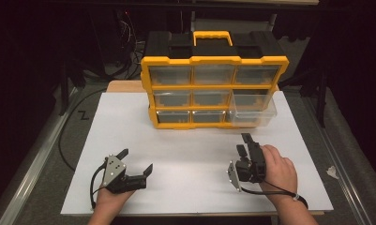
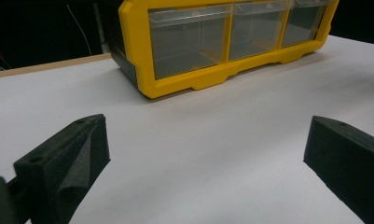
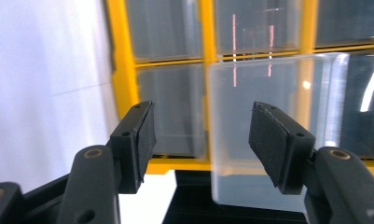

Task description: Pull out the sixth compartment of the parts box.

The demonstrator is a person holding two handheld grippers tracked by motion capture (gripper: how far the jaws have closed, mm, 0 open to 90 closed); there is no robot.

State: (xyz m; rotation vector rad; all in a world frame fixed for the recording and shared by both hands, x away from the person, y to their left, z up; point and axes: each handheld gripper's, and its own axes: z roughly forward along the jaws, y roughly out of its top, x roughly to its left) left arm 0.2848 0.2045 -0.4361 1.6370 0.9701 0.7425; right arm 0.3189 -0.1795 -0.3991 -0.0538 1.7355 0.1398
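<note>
Left gripper low over the white desk top, jaws spread wide, nothing between them. Ahead of it and off to its right stands the yellow-framed plastic organiser box with clear drawers, well apart from the jaws; in the left gripper view the box's bottom row of drawers faces the camera across bare desk.

Right gripper turned on its side, jaws partway apart, nothing clamped. Just ahead of its tips is the clear plastic drawer, pulled out from the lower right corner of the box. In the right gripper view that drawer sits beyond the gap between the jaws, not touched by either pad.
</note>
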